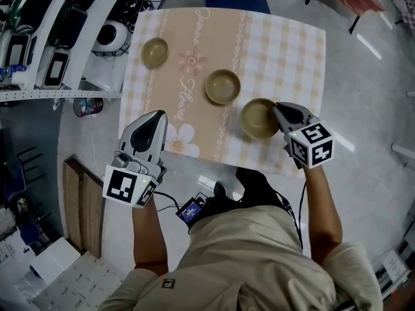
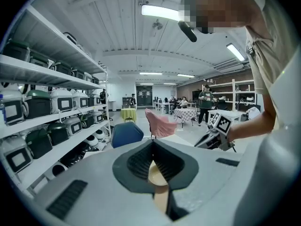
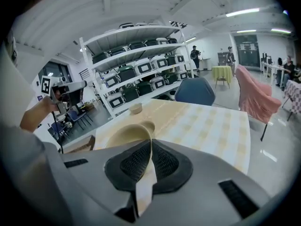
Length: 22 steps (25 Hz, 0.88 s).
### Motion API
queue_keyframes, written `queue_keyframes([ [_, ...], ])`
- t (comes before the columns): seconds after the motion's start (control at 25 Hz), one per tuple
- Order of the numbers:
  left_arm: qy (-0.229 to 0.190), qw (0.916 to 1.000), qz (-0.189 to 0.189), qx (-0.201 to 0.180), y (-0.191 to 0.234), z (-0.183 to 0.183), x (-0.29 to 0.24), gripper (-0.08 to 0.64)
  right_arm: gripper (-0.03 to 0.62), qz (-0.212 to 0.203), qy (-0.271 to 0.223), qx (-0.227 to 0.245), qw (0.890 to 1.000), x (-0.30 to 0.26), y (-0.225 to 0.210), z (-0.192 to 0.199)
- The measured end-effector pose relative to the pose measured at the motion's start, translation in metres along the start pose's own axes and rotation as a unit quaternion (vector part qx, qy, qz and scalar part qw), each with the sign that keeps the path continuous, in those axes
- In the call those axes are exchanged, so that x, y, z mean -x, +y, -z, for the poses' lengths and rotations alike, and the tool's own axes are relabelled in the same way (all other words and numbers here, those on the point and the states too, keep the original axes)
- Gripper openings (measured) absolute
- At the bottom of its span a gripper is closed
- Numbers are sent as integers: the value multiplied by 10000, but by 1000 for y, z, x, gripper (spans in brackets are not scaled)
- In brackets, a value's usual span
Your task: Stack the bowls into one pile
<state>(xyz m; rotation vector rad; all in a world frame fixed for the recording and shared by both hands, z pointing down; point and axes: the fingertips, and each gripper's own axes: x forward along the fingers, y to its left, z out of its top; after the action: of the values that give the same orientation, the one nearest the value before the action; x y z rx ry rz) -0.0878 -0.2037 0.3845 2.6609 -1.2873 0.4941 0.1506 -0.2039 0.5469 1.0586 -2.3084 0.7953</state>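
Three tan bowls sit on a checked tablecloth (image 1: 292,50). The far bowl (image 1: 154,52) is at the back left and the middle bowl (image 1: 222,86) stands mid-table. My right gripper (image 1: 279,113) is shut on the right rim of the near bowl (image 1: 258,118). In the right gripper view that rim runs between the pads of the right gripper (image 3: 150,145), with the near bowl (image 3: 123,133) curving off to the left. My left gripper (image 1: 157,118) hovers over the table's near-left edge with its jaws together and nothing held; only beige cloth shows through the slit of the left gripper (image 2: 155,157).
Metal shelves (image 1: 61,37) of appliances line the left side. A wooden crate (image 1: 81,199) stands on the floor by my left arm. A blue chair (image 3: 195,91) sits at the table's far end, and a pink-draped chair (image 3: 256,95) beyond it.
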Motion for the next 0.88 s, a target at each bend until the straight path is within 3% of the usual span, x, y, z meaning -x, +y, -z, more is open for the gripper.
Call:
queue_keyframes([
  [0.44, -92, 9993, -368, -12, 29, -21, 10, 7, 14, -235, -181, 278, 9992, -28, 8, -63],
  [0.88, -3, 9982, -600, 44, 44, -19, 14, 6, 14, -462, -98, 334, 9983, -67, 15, -82],
])
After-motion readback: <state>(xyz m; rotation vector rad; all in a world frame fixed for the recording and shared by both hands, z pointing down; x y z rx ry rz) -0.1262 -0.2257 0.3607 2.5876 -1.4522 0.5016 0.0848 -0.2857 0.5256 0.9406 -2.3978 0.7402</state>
